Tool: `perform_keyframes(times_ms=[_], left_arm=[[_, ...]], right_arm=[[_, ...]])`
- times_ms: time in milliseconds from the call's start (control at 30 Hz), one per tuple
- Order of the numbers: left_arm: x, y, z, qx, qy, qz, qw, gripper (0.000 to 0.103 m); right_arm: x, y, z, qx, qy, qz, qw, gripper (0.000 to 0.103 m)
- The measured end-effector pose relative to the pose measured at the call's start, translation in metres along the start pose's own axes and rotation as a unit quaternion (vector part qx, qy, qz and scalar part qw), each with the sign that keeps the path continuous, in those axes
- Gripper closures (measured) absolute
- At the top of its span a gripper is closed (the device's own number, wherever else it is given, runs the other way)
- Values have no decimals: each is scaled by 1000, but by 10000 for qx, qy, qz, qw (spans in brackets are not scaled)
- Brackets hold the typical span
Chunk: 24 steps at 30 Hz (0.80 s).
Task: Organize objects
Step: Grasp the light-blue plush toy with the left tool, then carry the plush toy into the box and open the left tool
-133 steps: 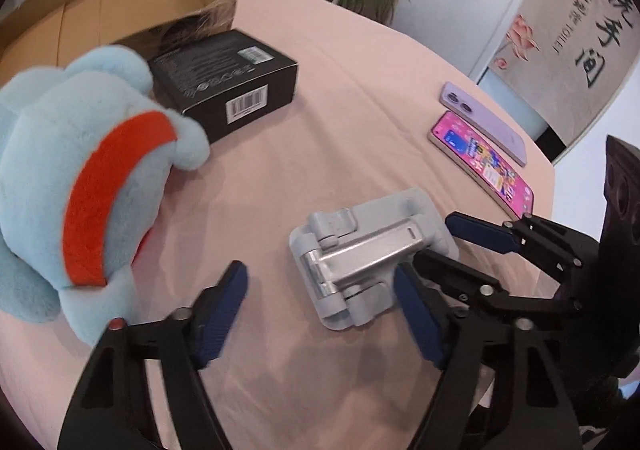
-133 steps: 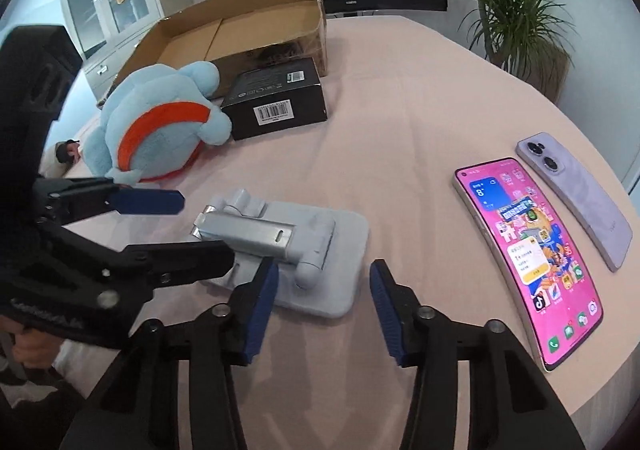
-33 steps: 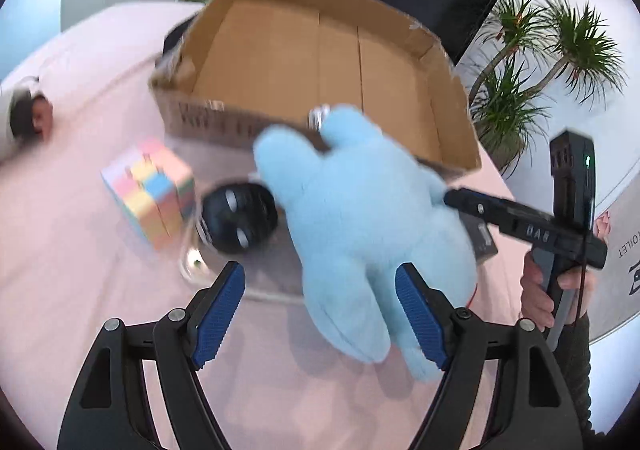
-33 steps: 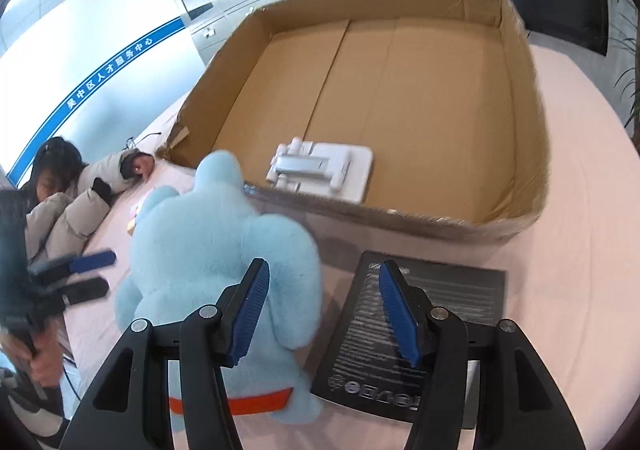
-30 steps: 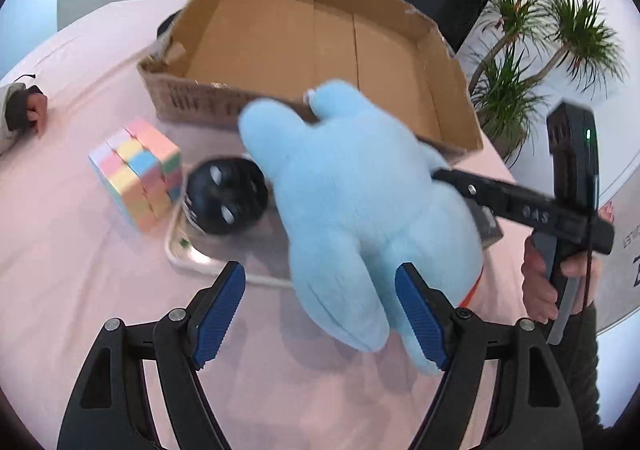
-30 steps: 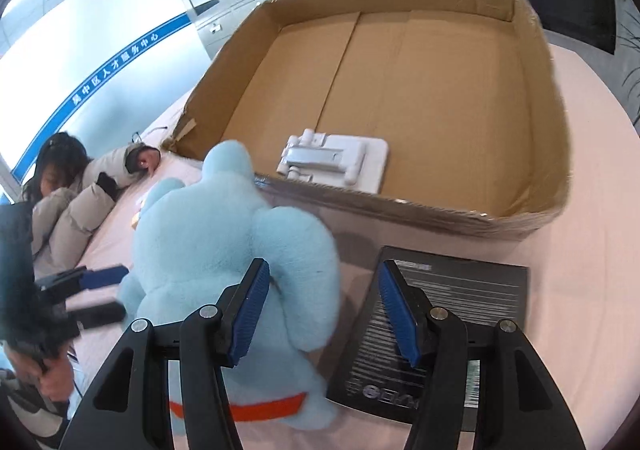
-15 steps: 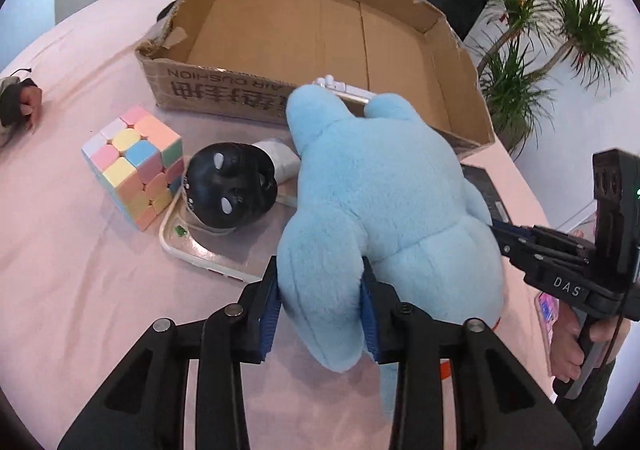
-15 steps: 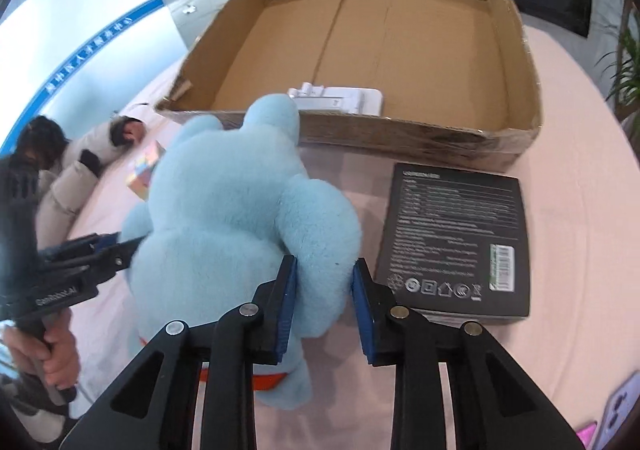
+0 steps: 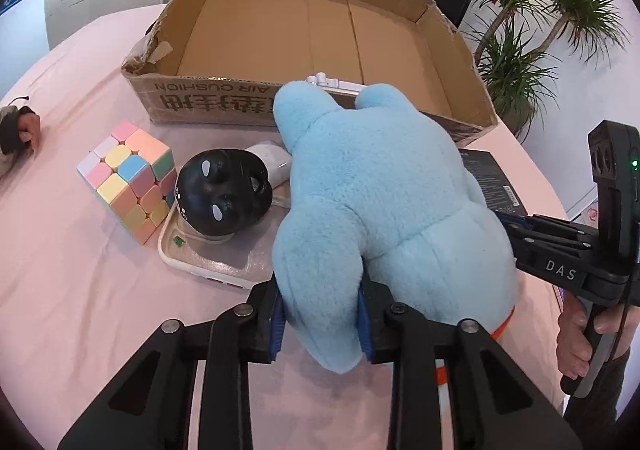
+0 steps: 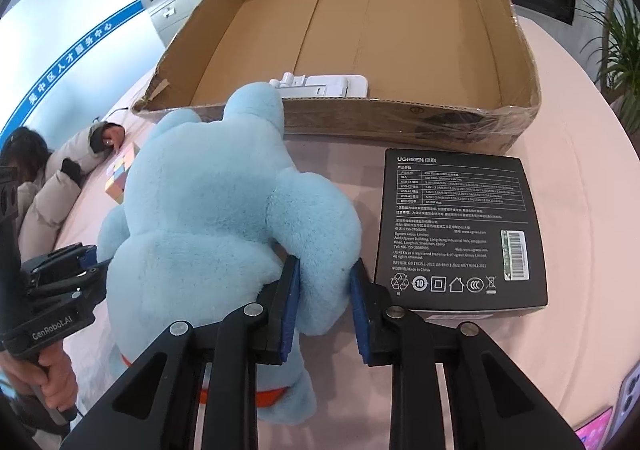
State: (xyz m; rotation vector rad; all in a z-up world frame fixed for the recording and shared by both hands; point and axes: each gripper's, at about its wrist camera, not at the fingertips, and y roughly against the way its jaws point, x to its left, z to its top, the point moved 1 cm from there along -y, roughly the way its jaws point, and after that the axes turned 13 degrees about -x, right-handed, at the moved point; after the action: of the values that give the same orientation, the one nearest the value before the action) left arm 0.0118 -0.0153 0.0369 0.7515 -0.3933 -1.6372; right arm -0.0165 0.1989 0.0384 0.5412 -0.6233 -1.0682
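Observation:
A light blue plush toy (image 9: 380, 194) with an orange band lies on the pink table in front of an open cardboard box (image 9: 312, 30). My left gripper (image 9: 322, 316) is shut on one plush limb. My right gripper (image 10: 324, 300) is shut on another limb of the plush toy (image 10: 208, 218); it shows from the side in the left wrist view (image 9: 560, 250). A white phone stand (image 10: 320, 86) lies inside the box (image 10: 400, 18) near its front wall.
A pastel cube (image 9: 128, 180), a black round figure (image 9: 224, 194) on a white tray (image 9: 208, 262) sit left of the plush. A black UGREEN box (image 10: 460, 226) lies to its right. Phones (image 10: 612, 418) lie at the table's right edge. A person (image 10: 52, 186) sits at the far left.
Both grippers closed from open onto the plush toy's limbs and now hold it. The phone stand, earlier on the table, now lies in the cardboard box.

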Motion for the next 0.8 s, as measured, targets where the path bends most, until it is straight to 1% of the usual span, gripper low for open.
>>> perform_keyframes(times_ms=[167, 400, 567, 800], left_arm=[[-5, 7, 3, 0, -91, -7, 10000, 77], [-9, 25, 9, -145, -219, -20, 9997, 77], [-13, 38, 18, -324, -342, -39, 9989, 77], [-18, 50, 42, -607, -476, -115, 9970, 77]], right_arm=[[3, 8, -3, -90, -107, 3, 9999, 84], [13, 26, -7, -283, -115, -52, 9995, 84], [20, 44, -1, -506, -8, -169, 9986, 84], [29, 71, 21, -877, 99, -276, 9957, 84]])
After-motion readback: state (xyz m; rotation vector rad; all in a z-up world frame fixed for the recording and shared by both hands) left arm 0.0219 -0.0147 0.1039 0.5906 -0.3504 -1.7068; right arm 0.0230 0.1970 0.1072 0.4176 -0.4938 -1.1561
